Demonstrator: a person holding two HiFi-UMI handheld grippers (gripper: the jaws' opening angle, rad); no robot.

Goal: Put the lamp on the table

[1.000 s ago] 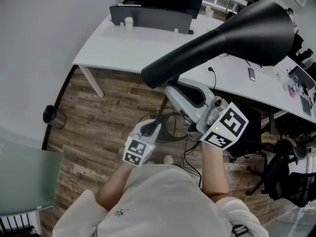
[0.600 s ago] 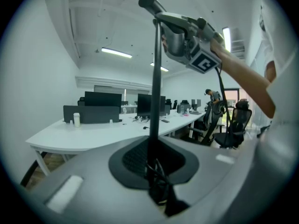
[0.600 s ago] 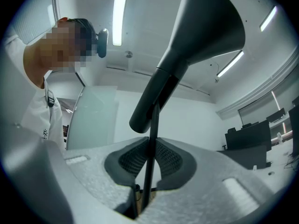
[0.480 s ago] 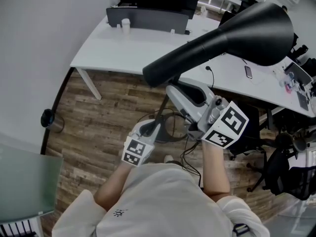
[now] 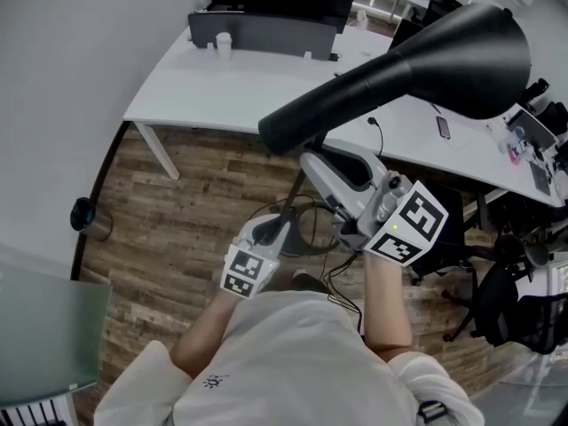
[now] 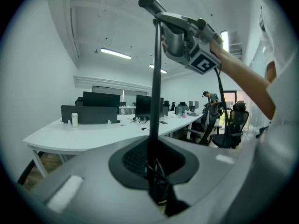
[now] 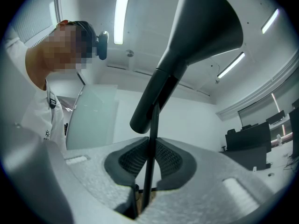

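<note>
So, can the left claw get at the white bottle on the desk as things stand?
Probably not: the left claw is clamped on the lamp pole, and the white bottle stands far back on the desk.

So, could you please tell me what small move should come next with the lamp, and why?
Probably carry the lamp forward over the white table: left claw and right claw both clamp its pole, and it is held over the wooden floor, short of the tabletop.
</note>
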